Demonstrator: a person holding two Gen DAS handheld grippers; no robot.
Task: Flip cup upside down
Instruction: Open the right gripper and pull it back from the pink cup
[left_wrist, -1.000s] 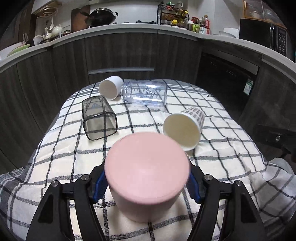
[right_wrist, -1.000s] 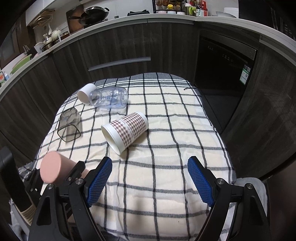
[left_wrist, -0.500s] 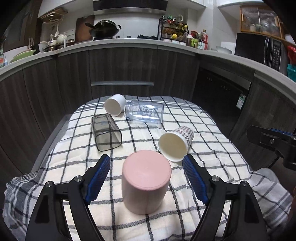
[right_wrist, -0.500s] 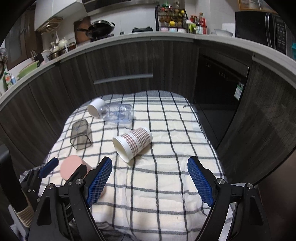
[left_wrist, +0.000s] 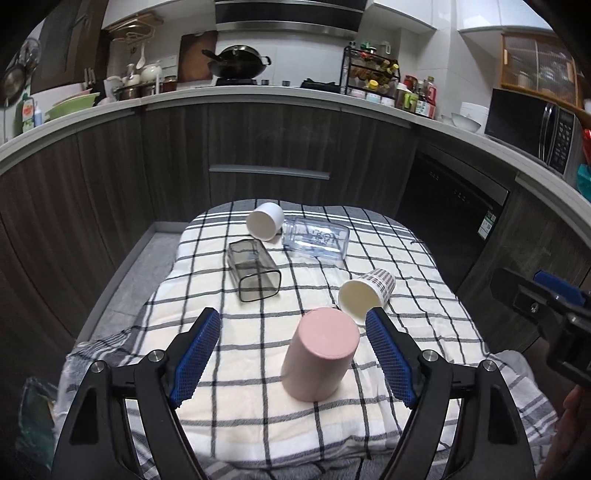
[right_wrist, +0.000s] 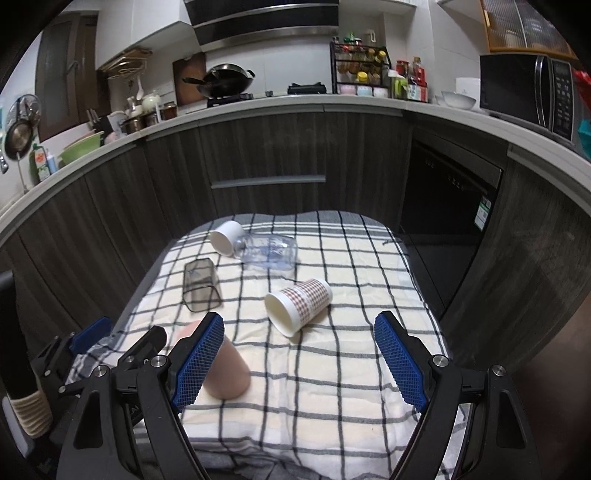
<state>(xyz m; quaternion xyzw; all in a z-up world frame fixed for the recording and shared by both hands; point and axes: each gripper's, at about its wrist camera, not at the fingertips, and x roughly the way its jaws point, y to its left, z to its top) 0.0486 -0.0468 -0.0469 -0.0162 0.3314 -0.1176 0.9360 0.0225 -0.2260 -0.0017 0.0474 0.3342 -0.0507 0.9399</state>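
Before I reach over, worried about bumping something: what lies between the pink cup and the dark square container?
Only bare checked cloth between pink cup and container, in the left wrist view.

light: dim indoor, overhead | focus: sharp centre | edges: fisheye bending, black vignette corners

Left gripper (left_wrist: 291, 347): jaws spread wide, blue pads facing each other, nothing between them in contact, held level, pointing forward and slightly down. Right gripper (right_wrist: 299, 352): jaws likewise wide apart, empty, same forward-down tilt. Left gripper also seen at lower left edge of right wrist view, just beside right one. Bit of person's hand (left_wrist: 570, 410) at lower right of left wrist view.
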